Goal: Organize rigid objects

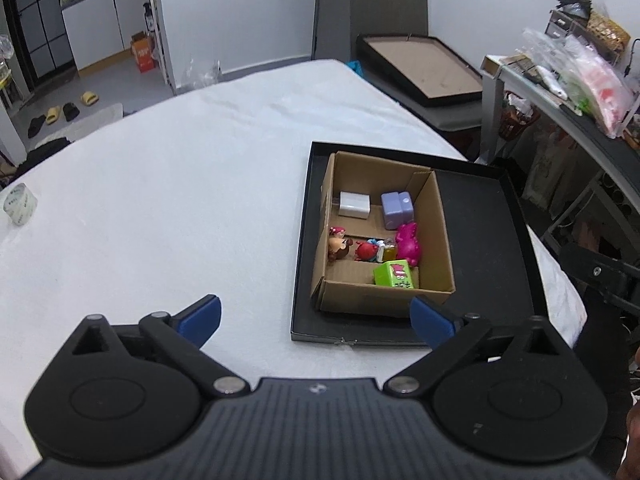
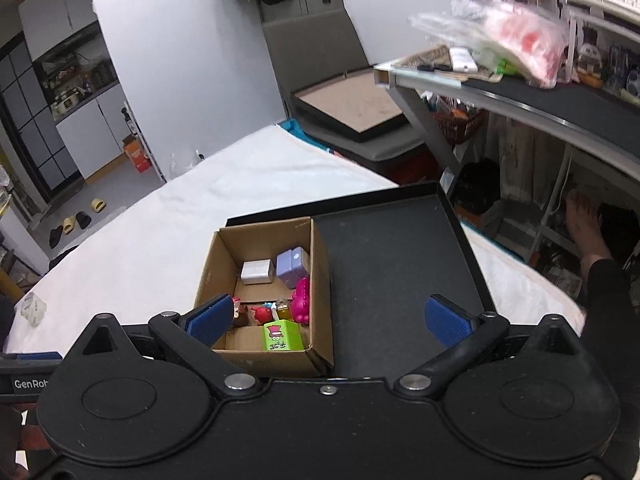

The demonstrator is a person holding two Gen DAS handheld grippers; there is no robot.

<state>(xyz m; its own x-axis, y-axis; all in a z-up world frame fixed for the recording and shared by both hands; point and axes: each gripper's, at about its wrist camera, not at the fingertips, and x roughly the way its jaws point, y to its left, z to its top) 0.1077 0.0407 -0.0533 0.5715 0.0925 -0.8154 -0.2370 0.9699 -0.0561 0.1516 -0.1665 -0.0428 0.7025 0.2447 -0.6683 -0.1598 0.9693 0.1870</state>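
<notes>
Cardboard fills the middle of what I see: an open box (image 1: pixel 436 240) sitting in the left part of a black tray (image 1: pixel 480 216), which rests on a white-covered surface (image 1: pixel 180 184). My left fingers (image 1: pixel 316 316) are spread wide with nothing between them, hovering above the white cloth; the box lies ahead and to the right of them, past the tray's near rim. My right fingers (image 2: pixel 328 320) are spread just as wide and hold nothing; the box sits ahead and toward their left pad, whose blue tip overlaps its near left corner in view, while bare tray floor lies ahead of the right pad.

Inside the box, at the far end, a white block (image 1: pixel 354 205) and a lilac block (image 1: pixel 396 210) sit side by side. Nearer to me lie a doll head (image 1: pixel 338 244), a red toy (image 1: pixel 365 251), a pink figure (image 1: pixel 408 242) and a green carton (image 1: pixel 394 274), all close together.

Far to the left of my left fingers, a tape roll (image 1: pixel 20 204) lies on the cloth.
</notes>
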